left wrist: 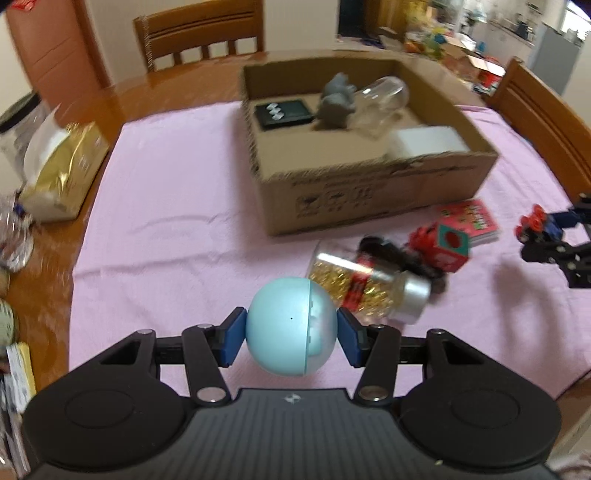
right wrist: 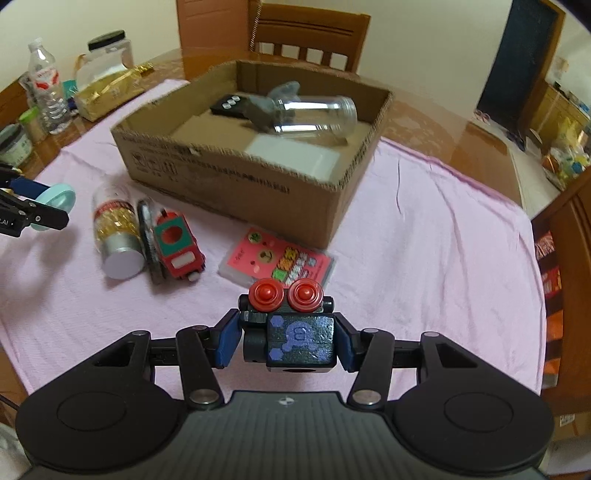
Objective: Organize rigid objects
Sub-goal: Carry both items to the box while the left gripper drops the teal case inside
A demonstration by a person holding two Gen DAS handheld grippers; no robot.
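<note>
My left gripper point(left wrist: 291, 336) is shut on a pale blue ball point(left wrist: 288, 325), held above the pink cloth point(left wrist: 166, 221). My right gripper point(right wrist: 286, 339) is shut on a dark blue toy block with red wheels point(right wrist: 299, 339), also lifted off the cloth. An open cardboard box point(left wrist: 369, 192) stands beyond; it holds a grey figure point(left wrist: 336, 103), a clear jar point(left wrist: 380, 99), a black remote point(left wrist: 284, 114) and a white block point(left wrist: 428, 144). On the cloth lie a glitter jar point(right wrist: 114, 232), a red toy train point(right wrist: 177, 243) and a pink card pack point(right wrist: 280, 262).
A gold bag point(left wrist: 62, 173) and a lidded jar point(left wrist: 18, 125) sit at the table's left. Bottles point(right wrist: 46, 88) stand at the far left in the right wrist view. Wooden chairs point(left wrist: 199, 33) ring the table. Bare cloth lies to the right of the box point(right wrist: 443, 229).
</note>
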